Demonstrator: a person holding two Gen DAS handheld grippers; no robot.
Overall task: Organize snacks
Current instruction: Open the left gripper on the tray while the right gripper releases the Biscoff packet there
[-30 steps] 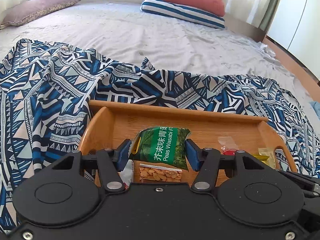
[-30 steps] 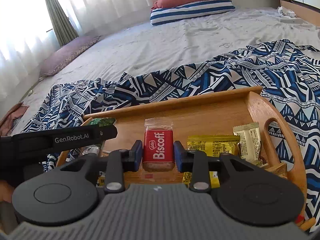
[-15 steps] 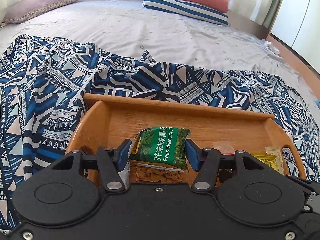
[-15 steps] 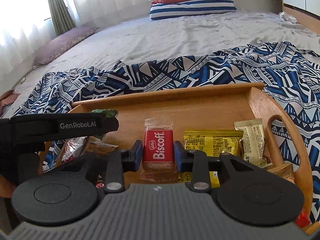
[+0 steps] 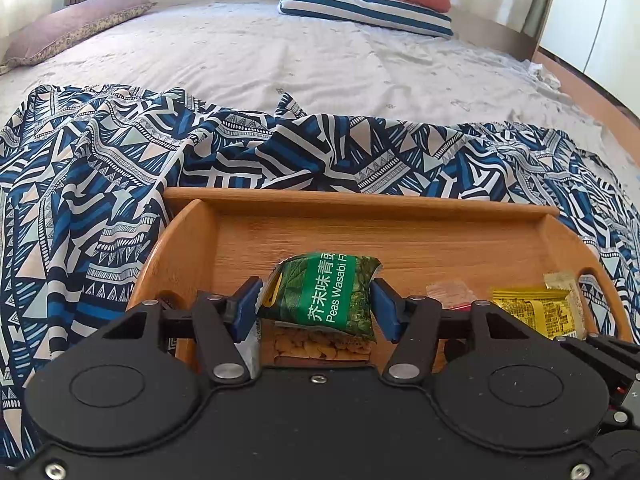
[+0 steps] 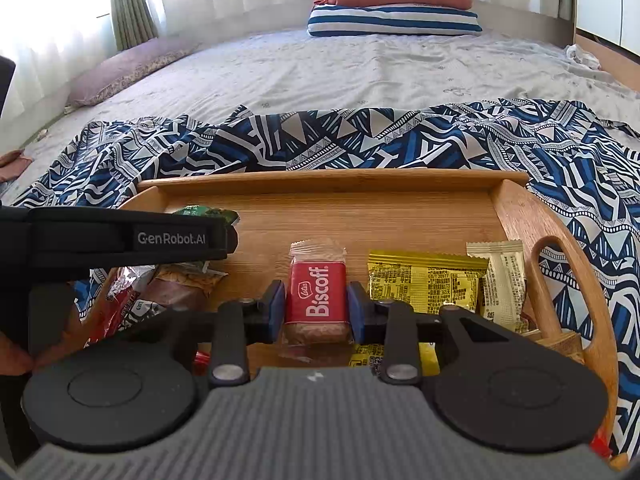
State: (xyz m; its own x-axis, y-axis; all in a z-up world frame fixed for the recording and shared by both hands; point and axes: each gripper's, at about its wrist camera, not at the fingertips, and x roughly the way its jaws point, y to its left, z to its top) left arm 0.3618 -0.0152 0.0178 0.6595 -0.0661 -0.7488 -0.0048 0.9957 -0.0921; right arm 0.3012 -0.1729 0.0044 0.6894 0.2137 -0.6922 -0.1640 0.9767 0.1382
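Observation:
A wooden tray point(image 5: 360, 204) sits on a patterned blue blanket on a bed. My left gripper point(image 5: 316, 296) is shut on a green wasabi peas packet point(image 5: 332, 280), held just above the tray's left part, over a clear packet of nuts point(image 5: 320, 346). My right gripper point(image 6: 316, 300) is shut on a red Biscoff biscuit packet point(image 6: 316, 292) above the middle of the tray point(image 6: 332, 180). In the right wrist view the left gripper's body point(image 6: 120, 240) crosses the left side, and the green packet point(image 6: 204, 213) peeks out behind it.
A yellow packet point(image 6: 424, 284) and a pale packet point(image 6: 500, 276) lie in the tray's right part near its handle point(image 6: 548, 280). Red wrappers point(image 6: 124, 300) lie at the left. The blanket point(image 5: 100, 200) bunches around the tray. Pillows point(image 5: 368, 4) are at the far end.
The right wrist has rolled, so the tray now looks level in its view. Both hands shifted only slightly. Both packets stay gripped as before.

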